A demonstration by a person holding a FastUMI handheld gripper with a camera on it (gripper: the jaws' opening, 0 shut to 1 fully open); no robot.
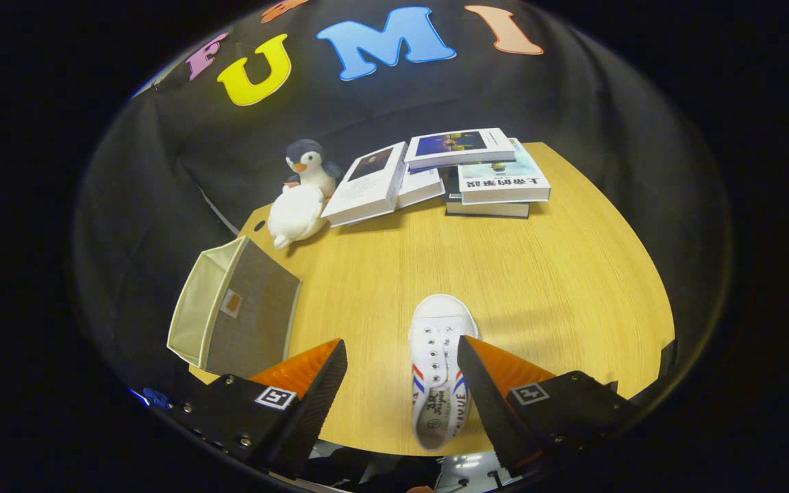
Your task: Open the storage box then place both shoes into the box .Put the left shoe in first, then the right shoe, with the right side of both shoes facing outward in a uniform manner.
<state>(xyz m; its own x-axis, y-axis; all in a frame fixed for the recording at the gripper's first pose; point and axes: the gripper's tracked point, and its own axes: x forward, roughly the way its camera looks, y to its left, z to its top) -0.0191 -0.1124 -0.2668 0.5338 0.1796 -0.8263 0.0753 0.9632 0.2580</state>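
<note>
Now shoe lies between spread fingers of gripper.

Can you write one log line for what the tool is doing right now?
tool: open, above the white shoe | storage box: open, on its side, holds no shoe

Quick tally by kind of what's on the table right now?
Shoes: 1, white shoe between the open gripper jaws
Storage boxes: 1
Plush toys: 1, penguin
Books: about 4, stacked; exact number unclear
Total: about 7
</note>
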